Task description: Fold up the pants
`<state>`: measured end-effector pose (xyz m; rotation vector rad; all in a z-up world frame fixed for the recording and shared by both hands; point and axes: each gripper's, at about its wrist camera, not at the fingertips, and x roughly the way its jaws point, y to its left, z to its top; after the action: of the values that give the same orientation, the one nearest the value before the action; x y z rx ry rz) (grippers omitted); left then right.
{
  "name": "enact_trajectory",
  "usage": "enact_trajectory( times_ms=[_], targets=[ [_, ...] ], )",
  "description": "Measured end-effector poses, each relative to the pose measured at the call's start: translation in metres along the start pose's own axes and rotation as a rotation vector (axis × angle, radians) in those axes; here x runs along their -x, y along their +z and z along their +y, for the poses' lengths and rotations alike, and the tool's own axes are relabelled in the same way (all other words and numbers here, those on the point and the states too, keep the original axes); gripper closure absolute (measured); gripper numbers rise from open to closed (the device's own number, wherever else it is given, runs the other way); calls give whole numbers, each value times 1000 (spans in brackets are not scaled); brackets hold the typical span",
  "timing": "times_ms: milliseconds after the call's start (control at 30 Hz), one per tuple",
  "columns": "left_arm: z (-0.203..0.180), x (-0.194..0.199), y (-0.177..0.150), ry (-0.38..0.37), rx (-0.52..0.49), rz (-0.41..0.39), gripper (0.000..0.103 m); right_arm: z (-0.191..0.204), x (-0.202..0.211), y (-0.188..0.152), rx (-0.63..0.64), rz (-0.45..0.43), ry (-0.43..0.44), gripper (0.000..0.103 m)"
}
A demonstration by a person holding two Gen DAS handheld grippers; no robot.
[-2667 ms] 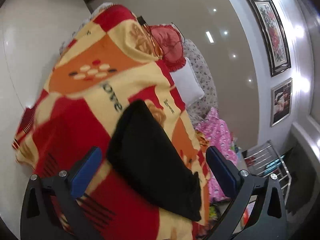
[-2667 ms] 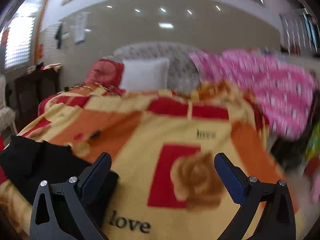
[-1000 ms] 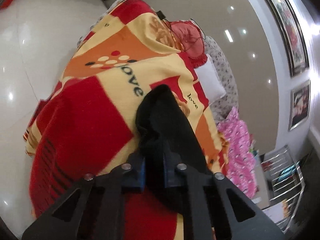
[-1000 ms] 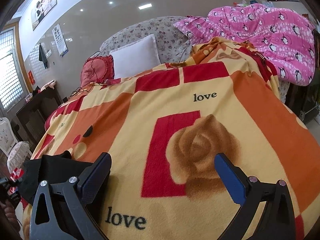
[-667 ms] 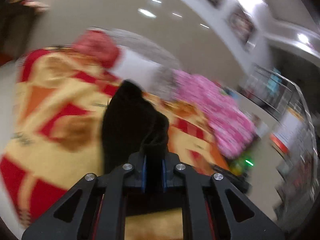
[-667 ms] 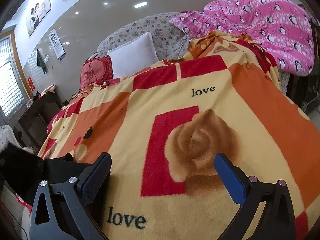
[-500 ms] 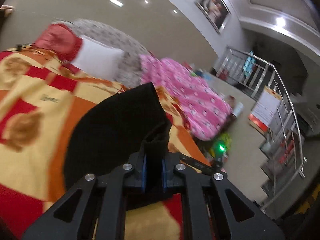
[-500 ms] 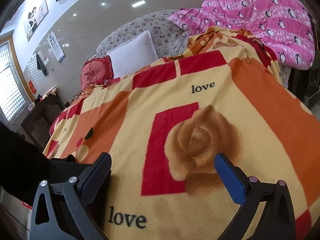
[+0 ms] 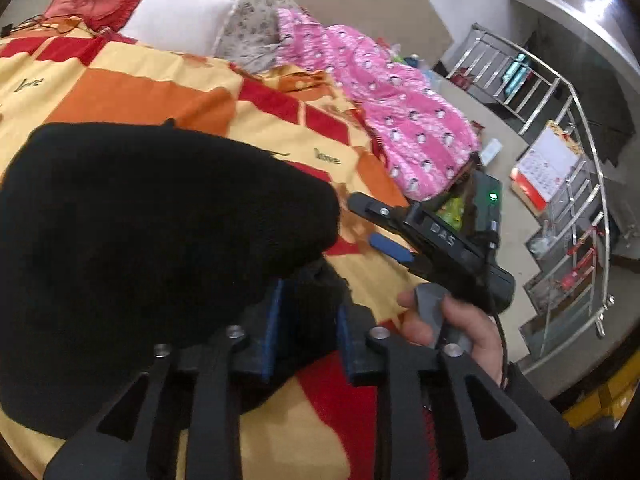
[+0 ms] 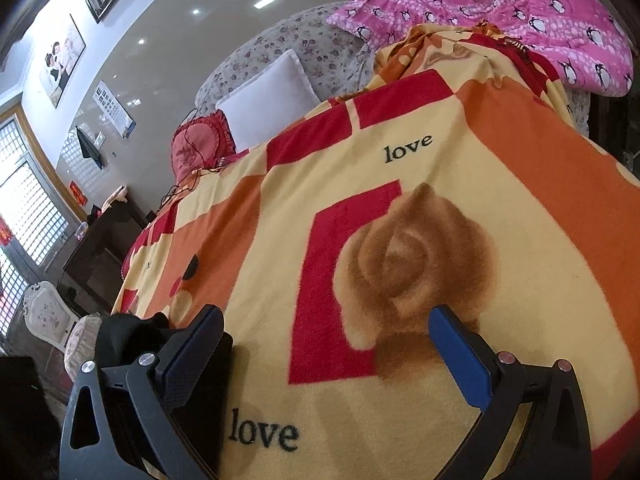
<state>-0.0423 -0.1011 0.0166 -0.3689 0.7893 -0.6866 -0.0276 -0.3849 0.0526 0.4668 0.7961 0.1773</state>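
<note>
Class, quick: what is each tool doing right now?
Left tool: closed on the black pants.
Right tool: open, empty, over the blanket.

A: What covers the bed?

B: A fleece blanket in red, orange and cream blocks, printed with a brown rose and the word "love".

A: And toward twelve o'clock?

B: A white pillow beside a red frilled cushion, against a floral headboard.

A: At two o'clock?

B: A pink penguin-print quilt. In the left view, a steel railing stands at three o'clock.
</note>
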Motion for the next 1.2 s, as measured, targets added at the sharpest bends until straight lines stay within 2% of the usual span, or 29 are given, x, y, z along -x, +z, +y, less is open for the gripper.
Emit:
enact_trajectory(
  times_ms=[67, 133, 233, 267, 333, 367, 400, 433, 467, 500, 533, 567, 600, 633, 667, 733, 767, 800, 833, 867, 967, 1033, 1067, 1133, 1200],
  targets=[
    [-4, 10, -1, -80, -1, 14, 53, -1, 0, 0, -4, 2, 7, 1],
    [-9, 35, -4, -130, -25, -20, 44, -1, 0, 0, -8, 0, 9, 1],
    [-4, 77, -3, -76, -45, -110, 33, 0, 0, 0, -4, 2, 0, 1],
    [3, 87, -3, -46, -36, -134, 33, 1, 0, 0, 2, 5, -8, 2],
    [24, 110, -4, 20, 6, -172, 33, 13, 6, -1, 63, -17, -71, 10],
    [36, 118, -6, 47, 40, -180, 34, 23, 13, -2, 105, -39, -65, 12],
    [47, 124, -7, 61, 76, -186, 34, 39, 26, -5, 170, -74, -6, 12],
    [56, 126, -9, 61, 106, -189, 37, 53, 39, -8, 215, -106, 52, 12],
    [63, 126, -11, 60, 130, -175, 54, 67, 50, -13, 257, -135, 99, 12],
    [65, 122, -12, 73, 134, -164, 65, 90, 64, -21, 343, -155, 158, 14],
    [66, 117, -11, 94, 138, -152, 85, 105, 68, -27, 402, -150, 181, 18],
    [69, 114, -12, 107, 149, -146, 91, 123, 70, -35, 480, -119, 209, 24],
    [71, 110, -11, 116, 166, -141, 92, 143, 66, -45, 570, -62, 222, 52],
    [73, 106, -12, 130, 177, -131, 94, 154, 62, -52, 621, -25, 208, 86],
    [76, 101, -11, 146, 188, -120, 96, 164, 53, -59, 671, 31, 184, 96],
    [82, 90, -12, 181, 208, -83, 97, 165, 33, -68, 692, 126, 113, 100],
    [83, 84, -12, 182, 218, -77, 99, 157, 17, -71, 685, 175, 36, 100],
    [85, 81, -11, 183, 222, -82, 99, 149, 7, -74, 675, 204, 8, 101],
    [86, 81, -10, 183, 223, -82, 99, 139, 7, -72, 642, 171, 54, 102],
    [84, 82, -7, 172, 232, -81, 99, 132, 5, -70, 607, 175, 82, 103],
    [77, 95, 15, 89, 221, -139, 98, 127, 1, -65, 562, 191, 102, 103],
    [71, 100, 38, 114, 195, -189, 98, 128, 1, -68, 582, 174, 93, 103],
    [74, 92, 50, 138, 200, -182, 98, 128, 2, -68, 582, 170, 95, 103],
    [86, 68, 61, 193, 211, -136, 98, 125, 2, -67, 562, 169, 109, 103],
    [109, 32, 58, 262, 248, -45, 100, 127, 5, -66, 545, 169, 121, 103]
  ],
)
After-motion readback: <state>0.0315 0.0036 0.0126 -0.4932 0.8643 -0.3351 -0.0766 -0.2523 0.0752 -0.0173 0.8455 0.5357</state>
